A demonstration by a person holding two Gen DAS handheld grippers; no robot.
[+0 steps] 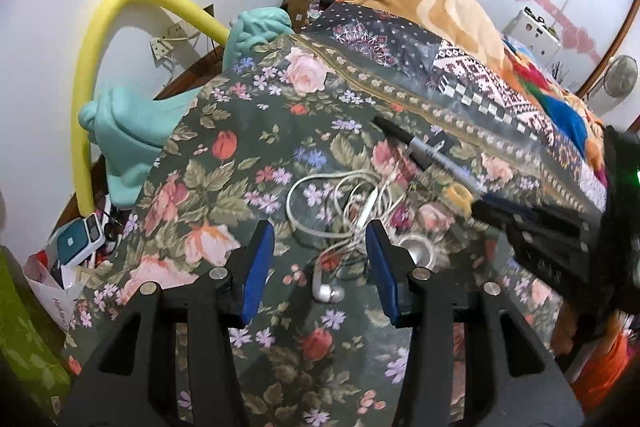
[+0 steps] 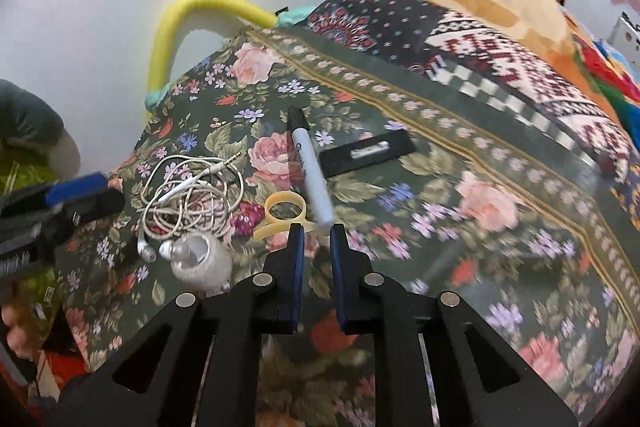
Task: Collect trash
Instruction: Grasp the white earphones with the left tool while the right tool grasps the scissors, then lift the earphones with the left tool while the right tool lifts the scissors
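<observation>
Grey-barrelled marker [image 2: 310,171] with black cap lies tilted on floral cloth [image 2: 440,211].

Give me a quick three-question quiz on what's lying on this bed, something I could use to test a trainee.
1. True or false: the white-barrelled marker pen with a black cap lies on the dark floral bedspread.
2. What lies between the marker pen and the tangled white earphone cable? A) a yellowish rubber band B) a metal spoon C) a door key
3. Fill in: over the earphone cable, the left gripper has its jaws ___ (open or shut).

Key: 1 true; 2 A; 3 open.
</observation>
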